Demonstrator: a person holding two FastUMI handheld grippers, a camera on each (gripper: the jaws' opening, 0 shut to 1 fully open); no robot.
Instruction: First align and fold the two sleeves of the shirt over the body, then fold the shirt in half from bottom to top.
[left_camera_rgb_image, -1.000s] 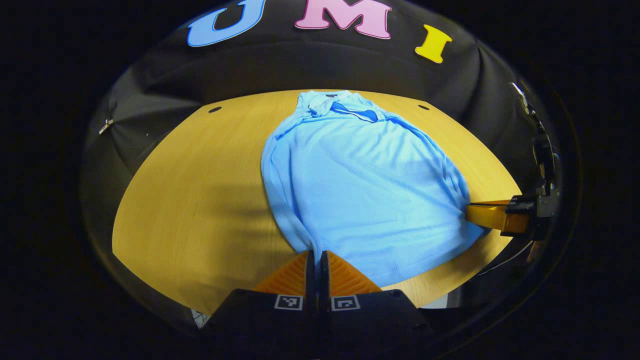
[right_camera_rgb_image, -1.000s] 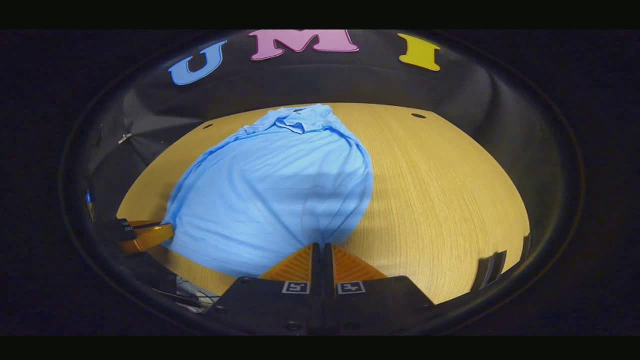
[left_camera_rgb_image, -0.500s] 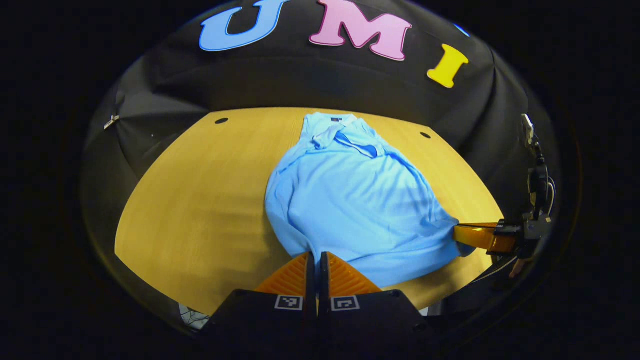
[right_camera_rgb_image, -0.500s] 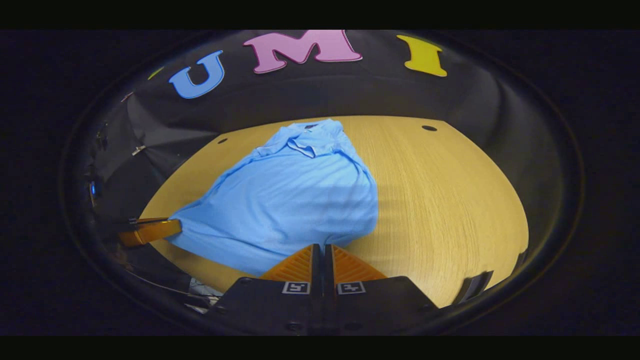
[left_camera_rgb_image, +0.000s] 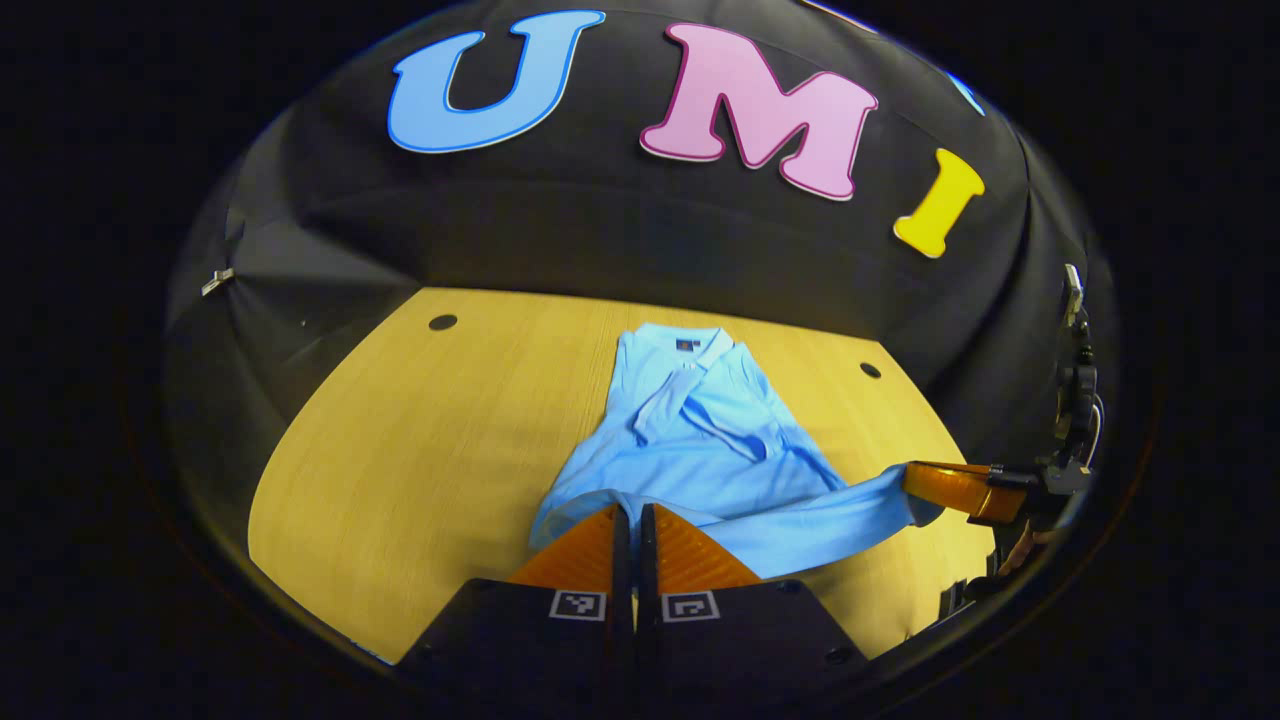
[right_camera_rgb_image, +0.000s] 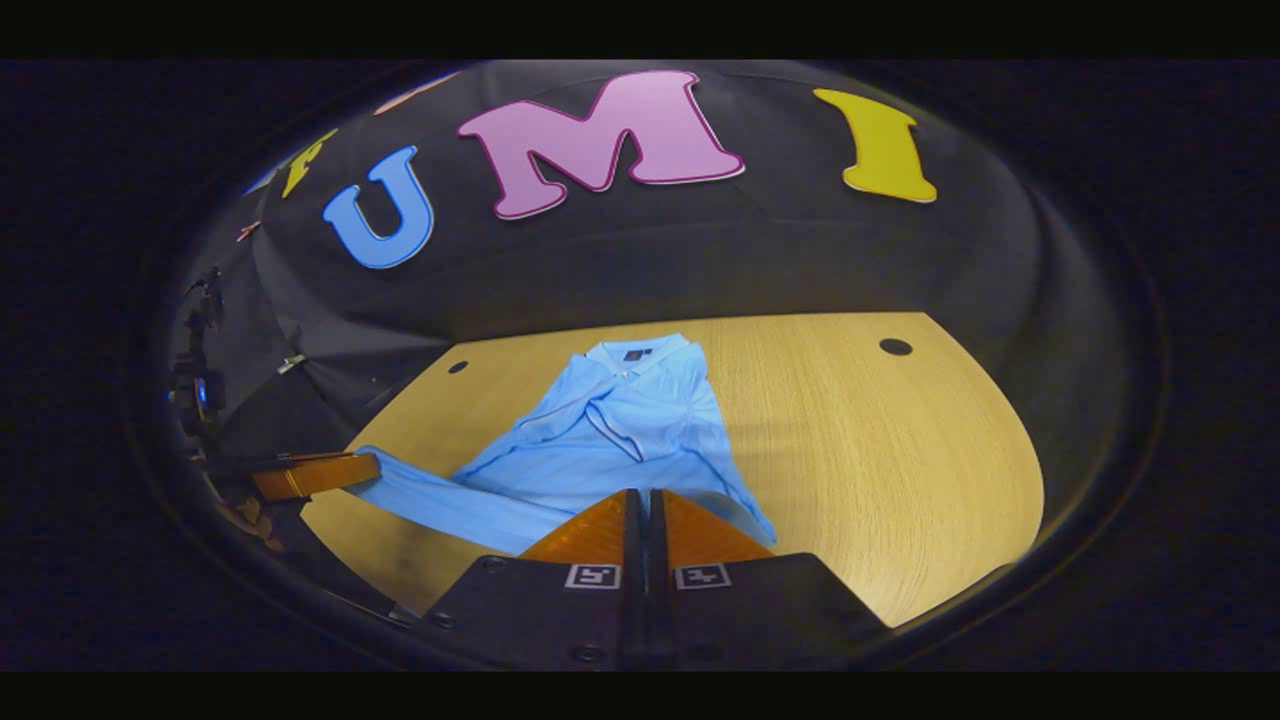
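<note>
With both grippers clamped shut on the hem corners, left gripper (left_camera_rgb_image: 630, 520) and right gripper (right_camera_rgb_image: 643, 507), I'm carrying the light blue polo shirt (left_camera_rgb_image: 700, 430) toward its collar, halving it on the wooden table (left_camera_rgb_image: 400, 450).

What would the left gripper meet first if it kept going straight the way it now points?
Probably the light blue polo shirt itself. The left gripper is shut on its hem, and the collar end lies straight ahead on the wooden table. Depth is unclear; from this height it might pass over.
</note>
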